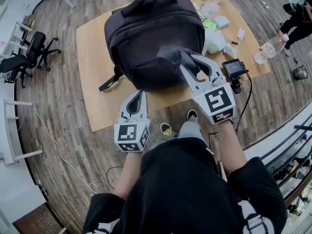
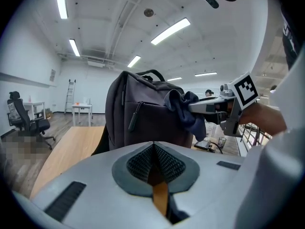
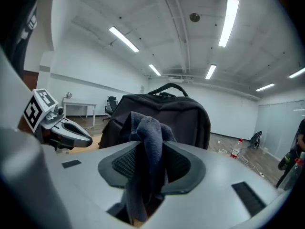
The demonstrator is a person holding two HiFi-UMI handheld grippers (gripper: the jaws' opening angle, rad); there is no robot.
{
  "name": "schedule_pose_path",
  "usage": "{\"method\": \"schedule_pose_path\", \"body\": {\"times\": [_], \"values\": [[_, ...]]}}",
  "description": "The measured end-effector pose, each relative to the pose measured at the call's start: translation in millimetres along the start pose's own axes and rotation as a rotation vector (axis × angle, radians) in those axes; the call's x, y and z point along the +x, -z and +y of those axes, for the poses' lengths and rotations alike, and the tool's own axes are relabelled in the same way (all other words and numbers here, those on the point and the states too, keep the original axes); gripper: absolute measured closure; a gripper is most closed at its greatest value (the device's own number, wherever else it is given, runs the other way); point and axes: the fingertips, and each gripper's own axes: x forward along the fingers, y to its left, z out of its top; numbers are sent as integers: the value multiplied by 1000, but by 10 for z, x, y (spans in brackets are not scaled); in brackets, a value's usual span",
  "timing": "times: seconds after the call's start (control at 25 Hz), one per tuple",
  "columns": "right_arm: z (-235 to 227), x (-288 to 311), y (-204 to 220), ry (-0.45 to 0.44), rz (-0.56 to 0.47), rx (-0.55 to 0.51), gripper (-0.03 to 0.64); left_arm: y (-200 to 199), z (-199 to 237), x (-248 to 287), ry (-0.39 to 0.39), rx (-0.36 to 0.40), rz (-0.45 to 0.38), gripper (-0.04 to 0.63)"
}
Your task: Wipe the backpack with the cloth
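Much of the cloth (image 3: 147,142) is hidden between the right gripper's (image 1: 189,62) jaws, which pinch it at the upright backpack's (image 1: 146,33) near-right face. The left gripper (image 1: 138,94), closed and empty, is at the table's (image 1: 92,82) near edge.

The left tool (image 1: 138,95) and the right tool (image 1: 191,60) are pale grey, tapering shells with black ribbed pads (image 2: 138,165) lining the jaws. Each has a white cube (image 1: 130,133) printed with black square markers at its back end. The person wears a black short-sleeved top (image 1: 180,189) with white print (image 1: 246,216) at the shoulders, grey trousers (image 1: 190,130) and yellow-and-black shoes (image 1: 166,128).
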Motion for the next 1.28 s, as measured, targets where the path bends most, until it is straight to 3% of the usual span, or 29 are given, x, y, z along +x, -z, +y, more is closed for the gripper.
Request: {"method": "schedule_pose_path", "body": {"times": [0.12,0.28,0.36,0.44,0.52,0.76,0.96,1.12,1.28], "values": [[45,39,28,2,21,-66,385,24,36,-6,-11,-4,5,578],[-159,84,93,111,62,-172,379,34,44,-4,-11,-4,7,578],[-176,106,152,98,71,-186,395,44,43,-8,-12,-4,8,578],[-128,99,210,65,90,-159,500,44,52,-7,-13,-4,9,578],[-73,83,282,43,104,-127,515,35,62,4,-12,-4,10,578],[-91,-18,602,81,77,-25,526,-3,75,41,-8,0,6,578],[-119,-65,1223,124,201,78,526,15,85,33,-7,1,9,577],[-73,-18,1447,91,239,195,526,29,76,41,-3,0,14,577],[203,61,1389,24,250,194,526,52,41,48,3,-2,14,578]]}}
